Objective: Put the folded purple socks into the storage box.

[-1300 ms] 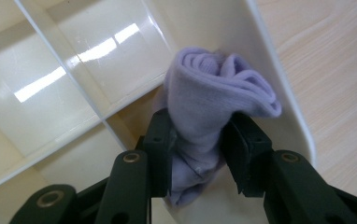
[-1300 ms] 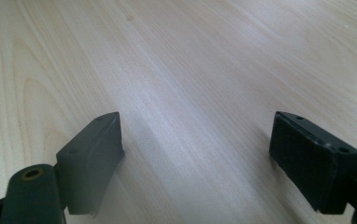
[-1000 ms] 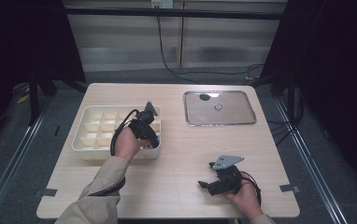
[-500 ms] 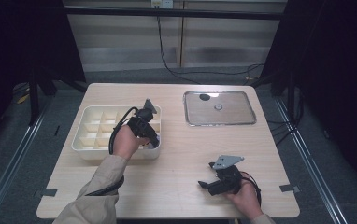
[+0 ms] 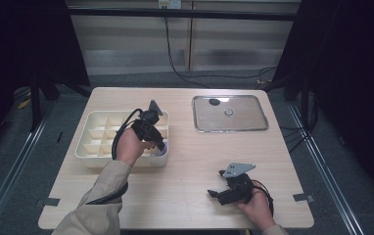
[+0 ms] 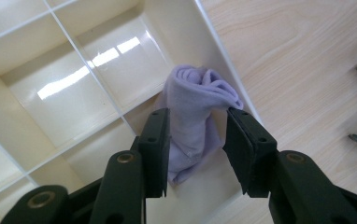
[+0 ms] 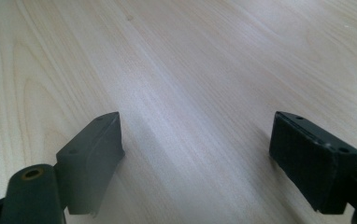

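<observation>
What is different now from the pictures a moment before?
Very little. The left gripper has stayed at the near right corner of the cream divided tray, its jaws around the rolled purple cloth in the corner compartment; how firmly they press it I cannot tell. The right gripper has kept resting open on the wooden table. The metal tray has not moved.

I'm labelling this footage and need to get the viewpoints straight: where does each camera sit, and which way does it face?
High view: above the person's side, looking forward and down on the table; forearms, hands, left gripper, right gripper.
Left gripper view: on the left gripper, looking down into the divided tray; black jaws flank a rolled lilac cloth.
Right gripper view: on the right gripper, low over bare table; jaws wide apart.
Shared: high and left gripper views both show tray and cloth.
</observation>
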Tool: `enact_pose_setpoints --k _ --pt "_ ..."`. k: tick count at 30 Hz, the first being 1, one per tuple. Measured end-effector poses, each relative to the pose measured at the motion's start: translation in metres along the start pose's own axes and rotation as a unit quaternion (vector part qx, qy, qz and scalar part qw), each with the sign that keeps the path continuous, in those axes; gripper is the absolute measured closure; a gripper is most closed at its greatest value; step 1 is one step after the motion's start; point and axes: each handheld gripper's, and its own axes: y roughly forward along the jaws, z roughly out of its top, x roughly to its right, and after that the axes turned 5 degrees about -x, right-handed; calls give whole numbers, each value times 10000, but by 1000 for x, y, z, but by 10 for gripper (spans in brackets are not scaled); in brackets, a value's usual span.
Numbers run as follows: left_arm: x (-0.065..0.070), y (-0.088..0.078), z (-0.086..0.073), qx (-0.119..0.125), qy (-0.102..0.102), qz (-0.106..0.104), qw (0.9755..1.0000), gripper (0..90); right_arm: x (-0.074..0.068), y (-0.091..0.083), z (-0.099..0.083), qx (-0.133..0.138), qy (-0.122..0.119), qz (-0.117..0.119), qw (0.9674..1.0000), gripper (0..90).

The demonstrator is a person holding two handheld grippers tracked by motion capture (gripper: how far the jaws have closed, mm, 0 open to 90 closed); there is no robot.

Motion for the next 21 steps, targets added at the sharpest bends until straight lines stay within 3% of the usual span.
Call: enact_pose_setpoints --k 12,21 --pt "0 -7 2 -3 31 23 10000 628 0 0 0 -3 9 0 10000 167" --pt "0 -12 3 -13 -61 -1 10000 677 0 0 0 -6 16 5 10000 167"
